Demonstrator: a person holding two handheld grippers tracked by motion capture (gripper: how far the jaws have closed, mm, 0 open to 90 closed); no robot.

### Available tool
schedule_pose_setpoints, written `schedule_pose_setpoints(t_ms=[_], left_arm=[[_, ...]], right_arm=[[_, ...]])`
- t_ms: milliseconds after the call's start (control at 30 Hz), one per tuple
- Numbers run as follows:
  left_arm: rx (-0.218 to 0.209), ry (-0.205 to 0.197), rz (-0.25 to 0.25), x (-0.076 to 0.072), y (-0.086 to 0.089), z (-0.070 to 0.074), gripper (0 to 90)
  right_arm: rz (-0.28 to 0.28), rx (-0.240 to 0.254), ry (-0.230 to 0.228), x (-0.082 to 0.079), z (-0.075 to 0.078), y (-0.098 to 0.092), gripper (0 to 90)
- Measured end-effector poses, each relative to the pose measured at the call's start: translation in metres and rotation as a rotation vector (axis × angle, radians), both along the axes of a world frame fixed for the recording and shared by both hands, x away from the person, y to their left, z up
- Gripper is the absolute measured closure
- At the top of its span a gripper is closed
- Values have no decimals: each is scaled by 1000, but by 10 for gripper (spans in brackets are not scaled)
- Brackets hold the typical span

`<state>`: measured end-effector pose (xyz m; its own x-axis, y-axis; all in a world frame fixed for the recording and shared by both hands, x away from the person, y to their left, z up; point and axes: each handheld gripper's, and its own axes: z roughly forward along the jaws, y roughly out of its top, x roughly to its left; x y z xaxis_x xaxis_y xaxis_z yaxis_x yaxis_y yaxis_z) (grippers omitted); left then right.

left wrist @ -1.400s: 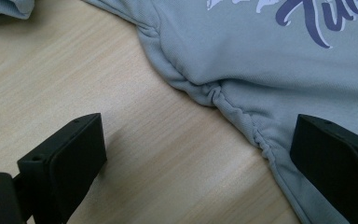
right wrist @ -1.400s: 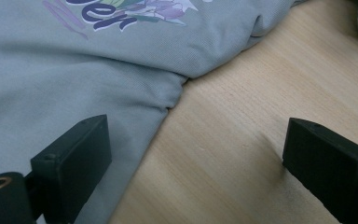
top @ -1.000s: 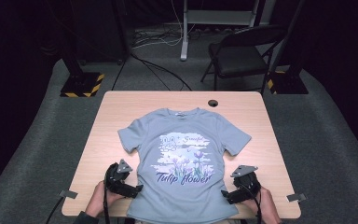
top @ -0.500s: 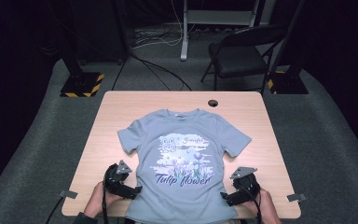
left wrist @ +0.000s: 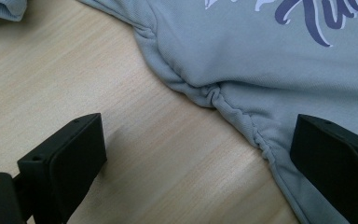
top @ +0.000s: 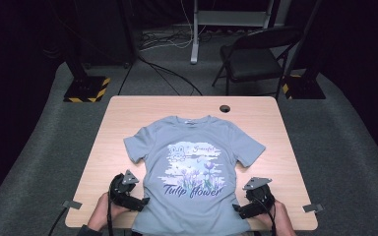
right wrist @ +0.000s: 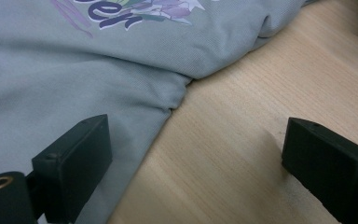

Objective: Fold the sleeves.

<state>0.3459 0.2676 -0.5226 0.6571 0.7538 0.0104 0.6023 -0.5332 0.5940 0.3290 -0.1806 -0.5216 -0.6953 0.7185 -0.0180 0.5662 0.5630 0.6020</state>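
Near edge of the tabletop (top: 128, 110): my left gripper (top: 140, 202) and right gripper (top: 238, 210) sit at either side seam of the T-shirt (top: 197, 142), both with jaws spread wide and nothing between them. Left gripper view shows the side seam (left wrist: 214, 100) puckered between the jaws; right gripper view shows the opposite edge (right wrist: 177, 95) likewise straddled. The shirt lies flat, print up, hem overhanging the near edge, collar toward the far edge (small dark grommet (top: 225, 108) beyond it). My judgement: light, limp knit that will sag and slide easily; pinch the thick seams.
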Motion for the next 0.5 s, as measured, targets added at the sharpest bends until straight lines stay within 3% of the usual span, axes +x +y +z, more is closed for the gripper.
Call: schedule_pose_setpoints(t_ms=[500], left_arm=[[-5, -6, 2, -2, 1, -1, 30]], right_arm=[[-6, 9, 1, 0, -1, -1, 52]])
